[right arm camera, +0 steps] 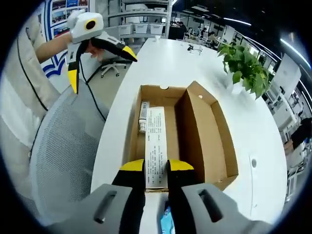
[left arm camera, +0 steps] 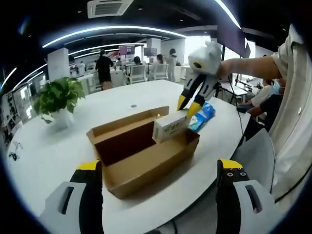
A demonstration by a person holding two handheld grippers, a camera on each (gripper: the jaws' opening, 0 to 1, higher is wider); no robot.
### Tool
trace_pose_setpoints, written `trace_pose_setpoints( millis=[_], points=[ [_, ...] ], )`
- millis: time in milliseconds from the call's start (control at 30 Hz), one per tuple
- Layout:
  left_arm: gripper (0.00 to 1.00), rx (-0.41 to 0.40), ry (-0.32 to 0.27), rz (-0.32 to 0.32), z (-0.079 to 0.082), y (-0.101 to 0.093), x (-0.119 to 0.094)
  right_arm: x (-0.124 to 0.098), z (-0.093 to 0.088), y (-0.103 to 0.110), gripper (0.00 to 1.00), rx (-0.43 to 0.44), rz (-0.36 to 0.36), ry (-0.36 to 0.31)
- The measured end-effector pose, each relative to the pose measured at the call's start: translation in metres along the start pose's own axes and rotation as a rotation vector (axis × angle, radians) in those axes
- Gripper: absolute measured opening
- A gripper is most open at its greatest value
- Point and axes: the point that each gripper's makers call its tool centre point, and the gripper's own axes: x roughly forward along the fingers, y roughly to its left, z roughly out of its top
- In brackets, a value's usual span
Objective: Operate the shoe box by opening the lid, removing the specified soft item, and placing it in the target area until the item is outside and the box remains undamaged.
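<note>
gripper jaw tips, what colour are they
Yellow tips on black jaws, clearest in the right gripper view on the right gripper clamping the white box.

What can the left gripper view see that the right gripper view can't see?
The left gripper view alone shows the blue packet on the table behind the box, and people standing far off.

The right gripper view alone shows inside the box: a small tube-like item lying on its floor beside the carton.

Both show the open shoe box, the white carton clamped by the right gripper, the potted plant and the white table.
</note>
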Motion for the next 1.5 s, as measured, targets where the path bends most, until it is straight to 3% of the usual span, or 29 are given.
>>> trace_pose_setpoints(
  millis=[200, 400, 967, 1200, 1500],
  points=[
    [1.0, -0.005, -0.004, -0.005, 0.002, -0.002, 0.001, -0.022, 0.002, -0.005, 0.13, -0.014, -0.001, -0.013],
    [1.0, -0.006, -0.013, -0.011, 0.004, -0.003, 0.003, -0.044, -0.008, -0.015, 0.13, -0.015, -0.022, -0.009],
    [1.0, 0.018, 0.005, -0.031, 0.009, -0.012, 0.015, -0.118, -0.068, -0.056, 0.14, 0.025, -0.137, 0.021],
    [1.0, 0.007, 0.005, -0.017, 0.009, -0.007, 0.013, -0.134, -0.093, -0.068, 0.14, 0.047, -0.166, 0.04],
    [1.0, -0.01, 0.033, -0.009, 0.001, -0.008, 0.015, -0.135, -0.124, -0.085, 0.14, 0.064, -0.194, 0.063]
  ],
)
